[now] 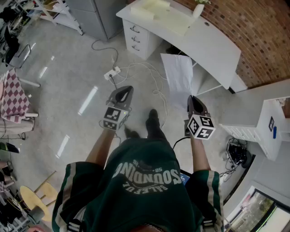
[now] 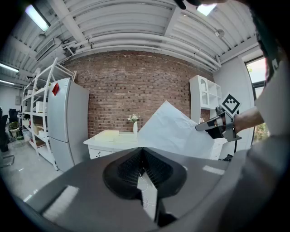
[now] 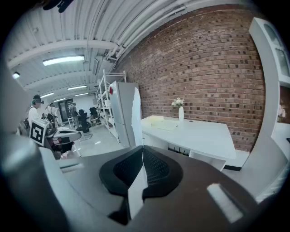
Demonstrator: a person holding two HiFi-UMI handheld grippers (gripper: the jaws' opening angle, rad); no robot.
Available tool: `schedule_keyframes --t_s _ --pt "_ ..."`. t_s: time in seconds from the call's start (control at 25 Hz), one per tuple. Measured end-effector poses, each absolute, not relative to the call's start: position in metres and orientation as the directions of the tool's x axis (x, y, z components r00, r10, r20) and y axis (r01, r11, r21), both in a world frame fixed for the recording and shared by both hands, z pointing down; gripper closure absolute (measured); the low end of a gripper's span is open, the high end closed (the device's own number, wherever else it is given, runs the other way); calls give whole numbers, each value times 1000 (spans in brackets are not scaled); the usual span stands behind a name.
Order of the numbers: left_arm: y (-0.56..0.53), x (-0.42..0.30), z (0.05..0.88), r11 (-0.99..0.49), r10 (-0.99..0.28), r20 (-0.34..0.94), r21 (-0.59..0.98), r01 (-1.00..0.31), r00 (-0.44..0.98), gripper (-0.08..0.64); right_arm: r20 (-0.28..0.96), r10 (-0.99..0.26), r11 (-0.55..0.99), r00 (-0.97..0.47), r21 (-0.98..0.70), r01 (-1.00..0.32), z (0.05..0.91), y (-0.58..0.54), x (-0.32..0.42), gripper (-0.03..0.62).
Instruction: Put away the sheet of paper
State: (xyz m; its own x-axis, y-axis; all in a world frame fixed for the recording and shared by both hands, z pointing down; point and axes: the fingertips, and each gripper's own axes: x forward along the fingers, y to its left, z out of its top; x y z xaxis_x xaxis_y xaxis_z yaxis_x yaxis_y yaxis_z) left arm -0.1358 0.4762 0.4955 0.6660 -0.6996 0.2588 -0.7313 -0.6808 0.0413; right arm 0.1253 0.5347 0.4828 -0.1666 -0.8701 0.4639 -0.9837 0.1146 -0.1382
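My right gripper [image 1: 192,99] is shut on the lower edge of a white sheet of paper [image 1: 177,77], which stands up in the air in front of the white desk [image 1: 213,43]. In the right gripper view the sheet [image 3: 136,118] shows edge-on, rising from between the shut jaws of the gripper [image 3: 143,150]. My left gripper [image 1: 123,91] hangs to the left at about the same height, shut with nothing in it [image 2: 142,152]. From the left gripper view the sheet [image 2: 174,131] shows broadside with the right gripper [image 2: 216,125] at its right edge.
A vase [image 1: 198,10] and a flat pale thing lie on the desk. A grey cabinet [image 1: 97,13] stands to its left, a white shelf unit [image 1: 272,122] at the right. A power strip [image 1: 112,72] and cables lie on the floor ahead. The person's feet are below the grippers.
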Motion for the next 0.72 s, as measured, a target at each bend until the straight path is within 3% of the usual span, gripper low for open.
schedule_keyframes --t_s 0.72 --pt "385 -111 487 -628 -747 259 28 -777 613 551 436 -865 181 -247 -188 -965 480 426 149 592"
